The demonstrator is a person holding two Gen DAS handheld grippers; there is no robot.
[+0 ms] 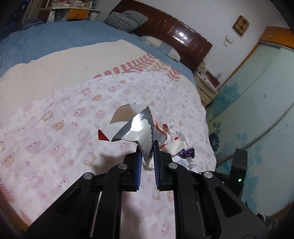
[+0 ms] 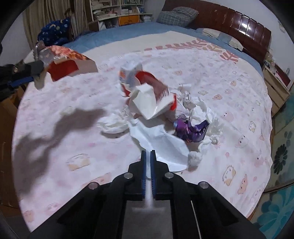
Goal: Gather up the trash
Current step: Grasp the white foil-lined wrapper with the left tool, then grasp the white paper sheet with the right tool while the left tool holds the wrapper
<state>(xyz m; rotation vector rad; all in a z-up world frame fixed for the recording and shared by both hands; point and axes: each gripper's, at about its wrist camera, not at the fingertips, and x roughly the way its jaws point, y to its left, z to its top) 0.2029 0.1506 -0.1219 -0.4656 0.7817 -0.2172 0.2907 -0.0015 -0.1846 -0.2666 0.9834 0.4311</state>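
Now left tongs (image 1: pixel 147 156) clamp a crumpled silver-lined wrapper (image 1: pixel 132 126); right tongs (image 2: pixel 148 156) pinch white paper (image 2: pixel 161 145).

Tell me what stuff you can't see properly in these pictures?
- Printing on the silver wrapper: left wrist view, crumpled, and the left gripper hides its lower end.
- Whether the right gripper pinches the white paper: right wrist view, its jaws hide the paper's edge.
- Red carton's label: right wrist view, blurred.
- Bookshelf titles: too small.
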